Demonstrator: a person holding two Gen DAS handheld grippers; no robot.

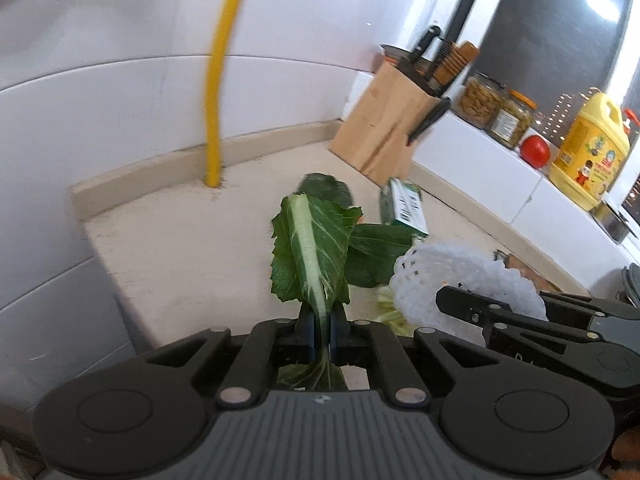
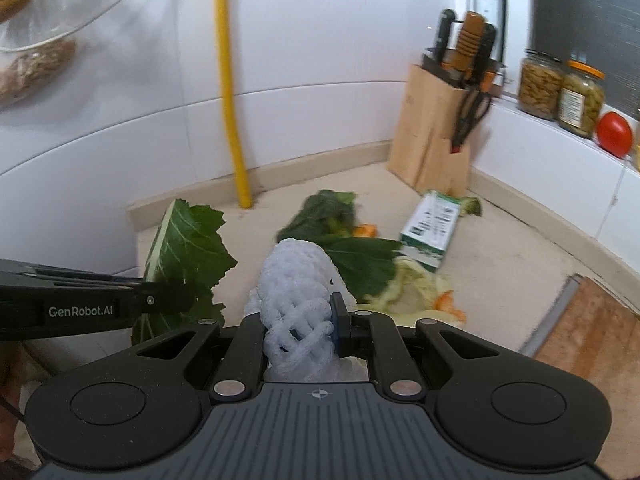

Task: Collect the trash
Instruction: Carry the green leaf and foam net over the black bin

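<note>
The left tool (image 1: 321,334) is clamped tight on the pale stalk of a green leaf (image 1: 310,250), held clear above the beige tabletop (image 1: 180,248); the right tool (image 2: 316,326) pinches a white foam fruit net (image 2: 298,288), jaws narrowly apart around it; more leaves (image 2: 324,210), vegetable scraps (image 2: 412,292) and a green carton (image 2: 430,230) lie on the tabletop near a wooden knife block (image 2: 434,136).

The left tool (image 1: 321,332) points forward and downward, its jaws pressed together on the stalk of a green leaf (image 1: 310,252). Just to its right, the right tool (image 2: 298,330) tilts down alike, jaws nearly together and squeezing a white foam net (image 2: 296,280)
</note>
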